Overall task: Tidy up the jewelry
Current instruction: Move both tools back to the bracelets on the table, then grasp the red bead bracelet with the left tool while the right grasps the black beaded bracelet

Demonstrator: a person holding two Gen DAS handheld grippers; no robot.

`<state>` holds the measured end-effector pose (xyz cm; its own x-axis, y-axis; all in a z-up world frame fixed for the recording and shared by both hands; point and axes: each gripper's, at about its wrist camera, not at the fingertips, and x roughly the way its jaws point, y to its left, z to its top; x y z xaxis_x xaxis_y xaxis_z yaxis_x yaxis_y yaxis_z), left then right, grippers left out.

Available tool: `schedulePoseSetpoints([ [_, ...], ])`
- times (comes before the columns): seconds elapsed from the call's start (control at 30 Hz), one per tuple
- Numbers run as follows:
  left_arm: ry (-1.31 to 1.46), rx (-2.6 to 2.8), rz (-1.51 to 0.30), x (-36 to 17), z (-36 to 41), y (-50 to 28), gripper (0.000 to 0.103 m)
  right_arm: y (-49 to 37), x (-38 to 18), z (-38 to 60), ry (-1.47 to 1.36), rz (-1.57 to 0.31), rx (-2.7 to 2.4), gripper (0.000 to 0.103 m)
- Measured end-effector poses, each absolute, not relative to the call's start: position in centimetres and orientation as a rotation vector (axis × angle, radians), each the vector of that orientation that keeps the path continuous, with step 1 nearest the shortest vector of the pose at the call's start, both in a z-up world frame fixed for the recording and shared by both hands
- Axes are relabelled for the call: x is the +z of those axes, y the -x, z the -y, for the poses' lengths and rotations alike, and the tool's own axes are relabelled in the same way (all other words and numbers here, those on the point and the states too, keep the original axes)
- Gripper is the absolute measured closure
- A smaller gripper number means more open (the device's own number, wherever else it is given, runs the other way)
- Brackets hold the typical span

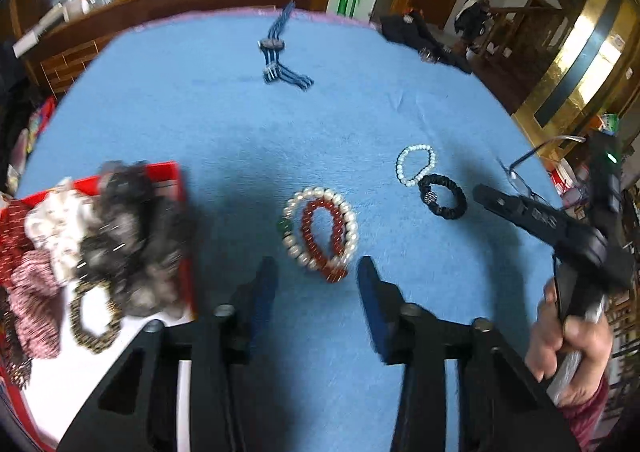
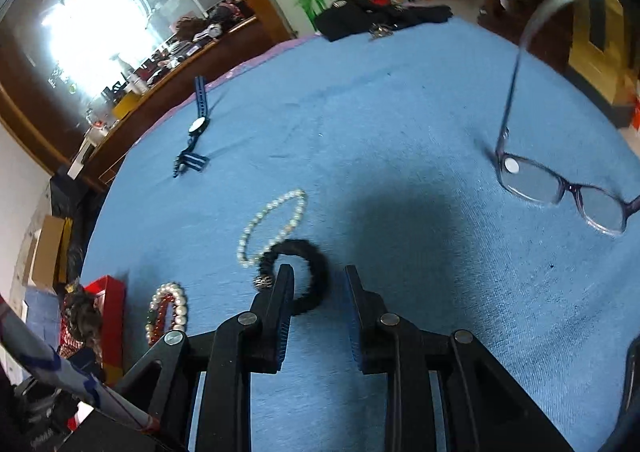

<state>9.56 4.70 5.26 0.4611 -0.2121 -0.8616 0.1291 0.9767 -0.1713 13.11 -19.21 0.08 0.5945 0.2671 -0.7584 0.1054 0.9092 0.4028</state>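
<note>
Eyeglasses [image 2: 568,188] whole only rightward.

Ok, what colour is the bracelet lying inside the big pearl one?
Red bracelet, clearest in left wrist view.

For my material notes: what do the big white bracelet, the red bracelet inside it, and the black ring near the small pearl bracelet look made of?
Big white bracelet: glossy round beads, pearl-like, possibly imitation. Red bracelet: shiny, translucent-looking beads, glass or stone; unclear which. Black ring: gathered matte-to-satin fabric, like a scrunchie, with a small metallic charm.

red box [image 1: 168,176] blurred, glasses [image 2: 568,188] cut off
</note>
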Motion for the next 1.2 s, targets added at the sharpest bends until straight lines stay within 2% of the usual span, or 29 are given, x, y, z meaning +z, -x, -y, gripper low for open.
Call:
schedulePoseSetpoints([
  [0.1,0.099,-0.212,-1.126,4.0,-3.8,-11.6,0.074,-13.1,0.0,19.6,-0.448,-0.935,0.102,0.077],
  [0.53,0.057,-0.157,-1.171,1.9,-3.1,-14.9,0.075,-12.8,0.6,19.7,-0.472,-0.910,0.109,0.077],
  [0.67,0.047,-0.172,-1.174,2.1,-2.8,-14.6,0.085,-13.0,0.5,19.8,-0.468,-0.913,0.101,0.077],
  [1.13,0.009,-0.162,-1.178,0.9,-2.3,-15.1,0.085,-13.3,0.0,19.8,-0.453,-0.923,0.093,0.077],
  [1.2,0.001,-0.166,-1.165,0.9,-2.1,-14.9,0.097,-13.5,-0.2,19.7,-0.444,-0.930,0.092,0.077],
])
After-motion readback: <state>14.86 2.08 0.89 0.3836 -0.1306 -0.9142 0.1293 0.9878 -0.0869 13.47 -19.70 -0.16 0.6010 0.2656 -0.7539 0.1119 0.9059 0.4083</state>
